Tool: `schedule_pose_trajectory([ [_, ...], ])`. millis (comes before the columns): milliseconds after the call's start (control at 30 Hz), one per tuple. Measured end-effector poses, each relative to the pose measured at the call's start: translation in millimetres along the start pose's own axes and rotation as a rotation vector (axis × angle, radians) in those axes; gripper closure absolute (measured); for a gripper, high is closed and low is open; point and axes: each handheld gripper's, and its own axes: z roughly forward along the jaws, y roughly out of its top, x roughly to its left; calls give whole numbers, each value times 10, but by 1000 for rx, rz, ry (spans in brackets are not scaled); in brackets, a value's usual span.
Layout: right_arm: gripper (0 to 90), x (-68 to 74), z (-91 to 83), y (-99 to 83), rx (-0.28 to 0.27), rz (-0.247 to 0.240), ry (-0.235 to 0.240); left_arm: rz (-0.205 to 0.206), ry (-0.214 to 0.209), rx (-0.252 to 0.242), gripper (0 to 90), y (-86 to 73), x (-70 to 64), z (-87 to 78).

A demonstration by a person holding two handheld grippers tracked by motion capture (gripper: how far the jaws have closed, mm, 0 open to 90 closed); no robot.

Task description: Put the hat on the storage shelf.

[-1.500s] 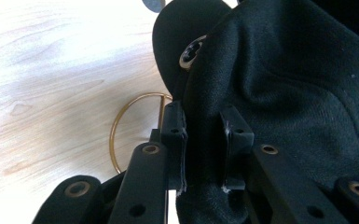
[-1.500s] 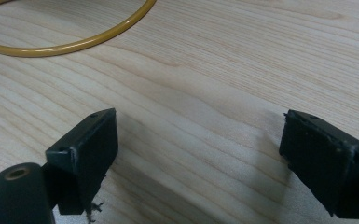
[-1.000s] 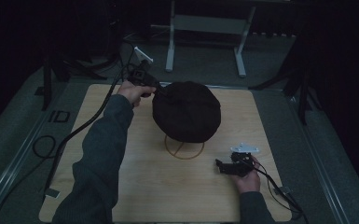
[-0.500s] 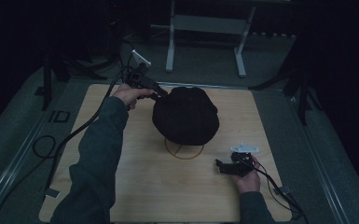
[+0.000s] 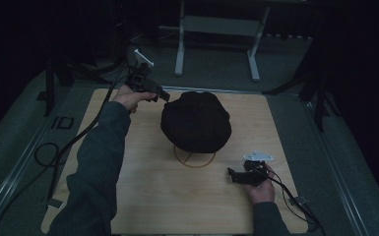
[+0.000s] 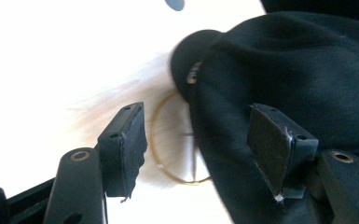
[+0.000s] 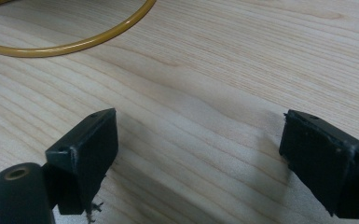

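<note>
Left gripper [image 5: 163, 96] hangs above the far left part of the wooden worktop [image 5: 142, 196], held by the left hand [image 5: 130, 98] at the end of a long, nearly straight forearm in a dark sleeve [image 5: 98, 172] that reaches forward from the near left corner. Its jaws point toward the right, aimed at the black cap [image 5: 196, 121], and they stand released with a clear gap between them. In the left gripper view one fingertip [image 6: 123, 149] shows against the bright worktop and the other fingertip [image 6: 275, 149] shows against the dark cloth of the cap [image 6: 279, 79]; whether that pad touches the cloth cannot be told.

The cap sits near the middle of the worktop, a little toward the far edge, raised on a stand whose yellow wire ring [image 5: 194, 158] rests on the wood under its near side. Its long axis runs roughly from the far edge toward the near edge, slightly slanted, and which end is the front cannot be told in the dim light. The cap lies just to the right of the left gripper's tips.

Right gripper [image 5: 232, 175] rests low near the near right part of the worktop, gripped by the right hand [image 5: 260, 187], its jaws pointing left. They are released too, spread wide over bare wood in the right gripper view, with the arc of the yellow ring [image 7: 74, 39] beyond them. This gripper is well apart from the cap, nearer the near edge.
</note>
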Motion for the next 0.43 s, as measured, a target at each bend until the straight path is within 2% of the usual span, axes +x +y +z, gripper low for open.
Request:
schedule_pose_trajectory([
  [100,115,1,0,0,0,0,1,21,66,-18,374,-18,6,-65],
  [167,115,0,0,0,0,-1,1,24,77,-28,378,-29,9,-91],
  [200,115,1,-1,-1,0,-1,1,35,111,-33,378,-51,14,-132],
  [333,115,1,1,-1,-2,0,0,71,186,-43,380,-133,10,-214],
  [367,115,1,1,-1,-2,0,0,71,186,-43,381,-133,10,-214],
  [400,115,1,1,-1,-1,0,1,99,230,-52,381,-192,5,-249],
  [433,115,2,1,0,-1,2,1,111,251,-55,381,-223,8,-259],
])
